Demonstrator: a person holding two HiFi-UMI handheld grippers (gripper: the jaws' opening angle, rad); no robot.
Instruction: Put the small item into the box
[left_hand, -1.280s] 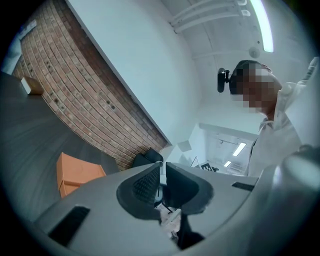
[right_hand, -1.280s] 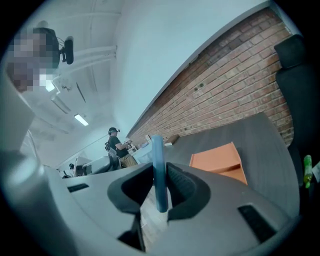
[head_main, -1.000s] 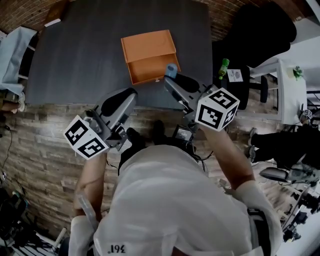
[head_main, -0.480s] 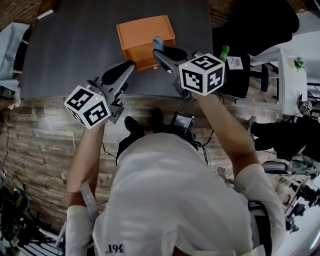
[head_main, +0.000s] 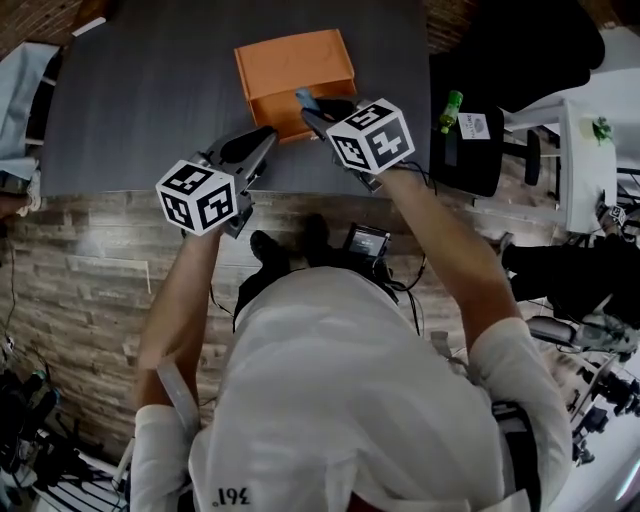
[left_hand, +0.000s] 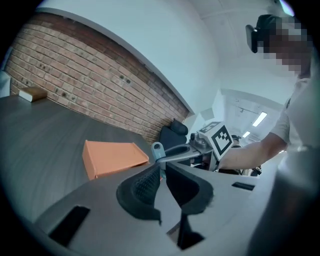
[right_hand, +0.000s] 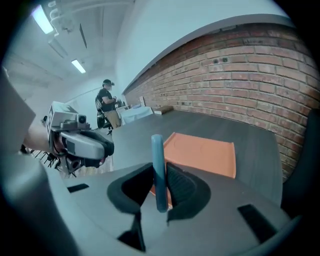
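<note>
The right claw (head_main: 310, 104) is clenched on a small, flat, blue slab-like item (head_main: 301, 96), pinched by its lower part. In the right gripper view the item (right_hand: 158, 150) stands on end between the pads, thin edge toward the camera. Its long axis runs up the frame and its top rises clear of the claw tips.

The open orange cardboard box (head_main: 292, 58) sits at upper centre on the dark grey tabletop (head_main: 140, 110). It lies straight ahead of that claw, and from above the item is seen against the box's lower right edge. I'd judge a short reach forward and down would put the item inside.

The left claw (head_main: 266, 137), lower left of the box, is the farther one. Its jaws are drawn in to a narrow slit with nothing between them.
</note>
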